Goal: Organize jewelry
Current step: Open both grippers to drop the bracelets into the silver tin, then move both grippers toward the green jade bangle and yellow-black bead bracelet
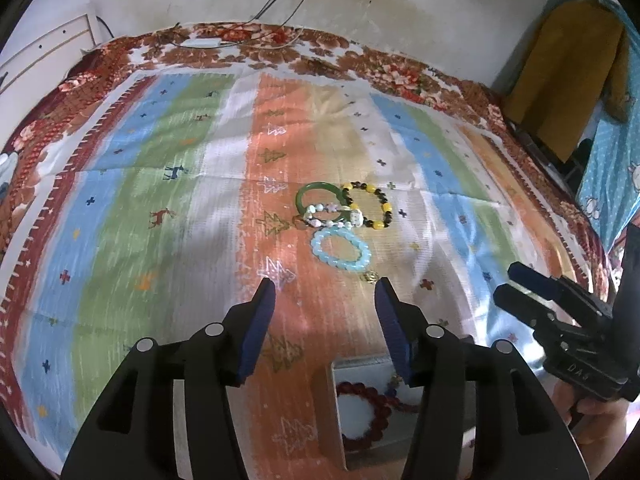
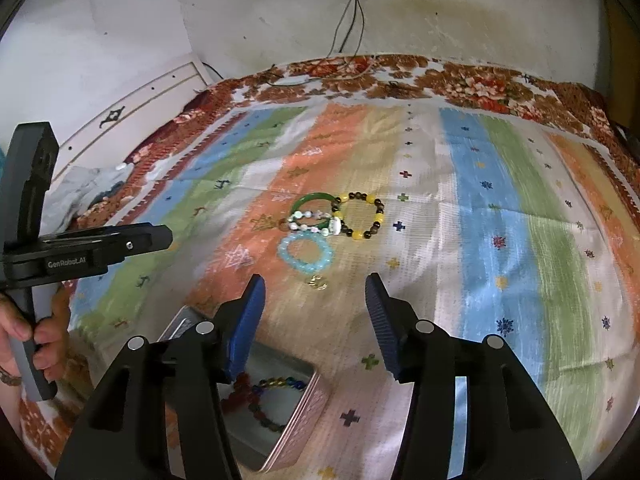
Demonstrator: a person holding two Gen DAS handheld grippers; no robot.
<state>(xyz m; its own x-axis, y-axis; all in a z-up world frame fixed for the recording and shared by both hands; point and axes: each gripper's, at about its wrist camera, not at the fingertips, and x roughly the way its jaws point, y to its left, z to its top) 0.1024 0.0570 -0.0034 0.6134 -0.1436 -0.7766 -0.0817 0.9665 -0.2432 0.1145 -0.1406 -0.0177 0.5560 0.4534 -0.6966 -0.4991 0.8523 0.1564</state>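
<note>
step: grab next bracelet | left claw and right claw both open, nothing held | blue bracelet just ahead of both, tin right under them | tip: imo pinch one bead edge, skip the tangled pile

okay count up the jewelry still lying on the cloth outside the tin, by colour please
Green bangle: 1
White bead bracelet: 1
Yellow-and-black bead bracelet: 1
Light blue bead bracelet: 1
Small gold piece: 1
Total: 5
</note>
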